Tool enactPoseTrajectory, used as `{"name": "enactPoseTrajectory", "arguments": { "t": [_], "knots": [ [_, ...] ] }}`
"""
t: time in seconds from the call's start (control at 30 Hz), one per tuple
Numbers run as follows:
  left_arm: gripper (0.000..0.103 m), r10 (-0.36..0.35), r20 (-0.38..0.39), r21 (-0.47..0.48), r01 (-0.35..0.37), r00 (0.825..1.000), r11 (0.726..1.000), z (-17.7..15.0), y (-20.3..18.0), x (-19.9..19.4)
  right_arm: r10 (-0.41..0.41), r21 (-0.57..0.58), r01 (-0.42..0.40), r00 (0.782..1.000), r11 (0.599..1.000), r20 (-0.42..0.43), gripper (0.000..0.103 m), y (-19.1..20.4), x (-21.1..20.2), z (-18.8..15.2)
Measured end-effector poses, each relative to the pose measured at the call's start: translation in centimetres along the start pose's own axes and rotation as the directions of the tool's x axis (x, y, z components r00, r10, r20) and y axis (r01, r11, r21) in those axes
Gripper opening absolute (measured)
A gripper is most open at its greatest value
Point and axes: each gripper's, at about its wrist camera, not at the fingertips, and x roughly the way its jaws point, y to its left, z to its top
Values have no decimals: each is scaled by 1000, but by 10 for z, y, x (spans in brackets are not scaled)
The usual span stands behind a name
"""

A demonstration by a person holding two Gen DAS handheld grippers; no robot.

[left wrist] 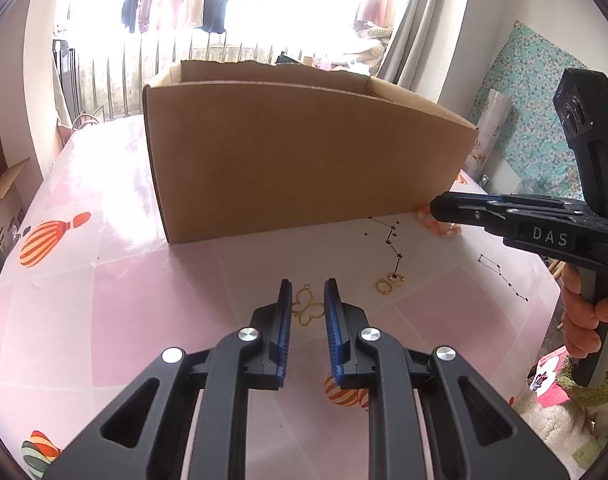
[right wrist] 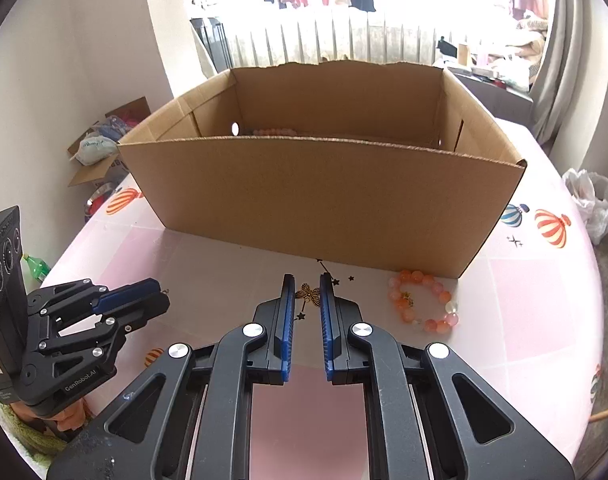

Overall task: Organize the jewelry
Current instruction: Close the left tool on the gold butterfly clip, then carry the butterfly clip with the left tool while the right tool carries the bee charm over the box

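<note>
My left gripper [left wrist: 308, 292] is shut on a gold outline butterfly pendant [left wrist: 309, 310], whose wings span the gap between the blue pads. In the right wrist view the left gripper [right wrist: 162, 296] hovers above the table at far left. My right gripper [right wrist: 307, 280] is shut on a small bronze filigree butterfly charm [right wrist: 309, 295], held above the table in front of the open cardboard box [right wrist: 324, 200]. An orange-pink bead bracelet [right wrist: 424, 304] lies by the box's front right corner. Another pink bracelet [right wrist: 274, 132] shows inside the box. Small gold hoops [left wrist: 390, 282] lie on the table.
The box [left wrist: 284, 160] takes up the back of the pink balloon-print tablecloth [left wrist: 104, 280]. The right gripper [left wrist: 436, 208] reaches in from the right, with a hand [left wrist: 584, 312] on its handle. A plastic bag [right wrist: 592, 200] lies at the table's right edge. An open carton [right wrist: 100, 148] stands on the floor at left.
</note>
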Motion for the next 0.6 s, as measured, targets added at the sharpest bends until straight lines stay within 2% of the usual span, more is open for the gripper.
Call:
{"name": "enactPoseTrajectory", "arguments": {
  "t": [0.23,0.37,0.43,0.5,0.6],
  "knots": [
    [16,-33,105,51,28,994,998,35,-7,-39,82,-18,-81,994,997,73,10,-3,-40,16],
    [16,-42,170,105,24,985,994,74,-10,-52,135,-70,-126,982,989,135,10,-2,-62,43],
    [16,-45,188,125,22,981,992,98,-12,-50,137,-97,-124,979,988,150,10,-4,-63,59],
    [16,-43,177,137,19,983,990,118,-10,-39,134,-104,-120,981,987,142,10,-9,-57,74],
    [16,-49,82,101,41,995,994,143,0,-6,134,-82,-128,988,988,80,10,-22,-38,95]
  ]
}}
